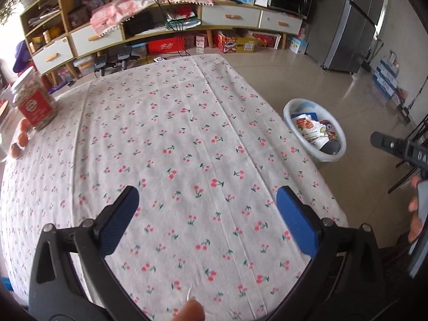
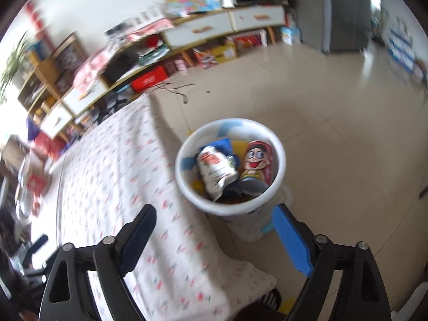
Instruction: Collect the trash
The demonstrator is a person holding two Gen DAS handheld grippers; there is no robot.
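Observation:
A white trash bin (image 2: 281,160) stands on the floor beside the table's right edge; it also shows in the left wrist view (image 1: 287,112). It holds snack wrappers: a white bag (image 2: 216,168) and a red cartoon-face packet (image 2: 256,160). My right gripper (image 2: 215,218) is open and empty, hovering above the table edge and the bin. My left gripper (image 1: 207,200) is open and empty above the cherry-print tablecloth (image 1: 174,133). Part of the right gripper (image 1: 396,147) shows at the right edge of the left wrist view.
A jar with a red label (image 1: 33,101) and some oranges (image 1: 22,133) sit at the table's far left. A long shelf unit (image 1: 160,26) with drawers and boxes lines the back wall. A grey fridge (image 1: 353,21) stands at the right. Tiled floor (image 2: 347,107) surrounds the bin.

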